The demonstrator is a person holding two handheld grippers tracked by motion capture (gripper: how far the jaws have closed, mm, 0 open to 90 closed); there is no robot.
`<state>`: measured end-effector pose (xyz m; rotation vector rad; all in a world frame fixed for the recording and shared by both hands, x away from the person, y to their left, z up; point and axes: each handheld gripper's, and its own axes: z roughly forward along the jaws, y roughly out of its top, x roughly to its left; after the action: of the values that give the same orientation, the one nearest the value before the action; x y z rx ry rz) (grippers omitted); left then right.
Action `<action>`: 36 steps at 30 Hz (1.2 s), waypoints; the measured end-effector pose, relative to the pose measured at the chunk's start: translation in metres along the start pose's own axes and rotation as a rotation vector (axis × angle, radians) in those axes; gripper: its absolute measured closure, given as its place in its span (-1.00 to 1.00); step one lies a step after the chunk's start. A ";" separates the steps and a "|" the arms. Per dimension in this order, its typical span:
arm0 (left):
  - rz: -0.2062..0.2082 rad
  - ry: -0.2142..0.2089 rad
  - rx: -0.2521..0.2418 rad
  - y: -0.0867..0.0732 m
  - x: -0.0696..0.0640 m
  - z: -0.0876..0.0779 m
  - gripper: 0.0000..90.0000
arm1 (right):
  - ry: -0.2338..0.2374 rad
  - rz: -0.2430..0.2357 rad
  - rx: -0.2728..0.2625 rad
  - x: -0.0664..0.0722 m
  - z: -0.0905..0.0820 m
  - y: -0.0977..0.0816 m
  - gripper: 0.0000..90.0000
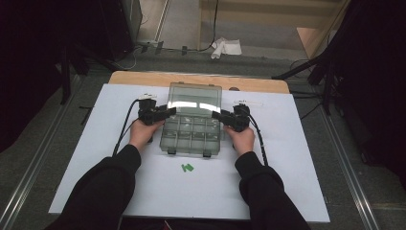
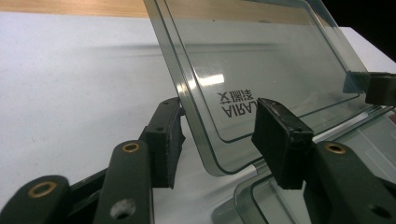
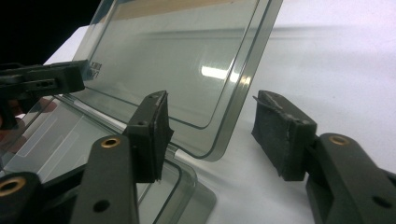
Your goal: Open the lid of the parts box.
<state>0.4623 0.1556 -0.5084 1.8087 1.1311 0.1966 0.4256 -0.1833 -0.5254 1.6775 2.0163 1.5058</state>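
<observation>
Two grippers on one clear plastic compartment box [image 1: 192,127], which sits mid-counter on the white sheet [image 1: 297,158] covering the counter [image 1: 143,77]. The box's hinged lid [image 1: 195,98] is swung up and leans back toward 12 o'clock; the base with its grid of compartments lies flat toward 6, two latches on the near edge.

Left gripper [image 1: 167,112] comes in from 9 o'clock at the lid's left edge. In the left gripper view [image 2: 219,140] the lid's lower corner [image 2: 210,154] stands between the jaws, which are part open: the left pad is right at the lid's outer rim, I can't tell if it touches, and the other pad stands clear of the inner face. No clamp on it.

Right gripper [image 1: 218,116] comes in from 3 o'clock at the lid's right edge. In the right gripper view [image 3: 210,135] the lid's corner [image 3: 219,140] again sits between the jaws, which stand wide with a gap on both sides, so no pad presses on it.

Mirrored lettering [image 2: 238,103] is moulded into the lid. A small green mark [image 1: 187,167] lies on the sheet at 6 o'clock from the box, well apart from it. White cloth [image 1: 226,48] lies on the floor beyond the counter at 12.
</observation>
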 end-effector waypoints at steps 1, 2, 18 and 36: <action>0.000 0.001 0.002 0.000 0.000 0.000 0.12 | 0.003 0.003 0.003 0.000 0.000 0.000 0.02; -0.003 -0.003 0.002 0.000 0.000 0.000 0.12 | 0.003 0.003 0.003 0.000 0.000 0.000 0.02; 0.032 -0.017 0.005 0.006 -0.006 -0.010 -0.05 | -0.015 -0.067 0.002 0.010 -0.008 0.004 -0.13; 0.086 -0.086 0.081 0.015 -0.026 -0.039 -0.20 | 0.034 -0.119 0.020 0.032 -0.042 0.012 -0.17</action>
<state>0.4352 0.1582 -0.4675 1.9207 1.0146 0.1234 0.3949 -0.1847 -0.4809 1.5191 2.1144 1.4889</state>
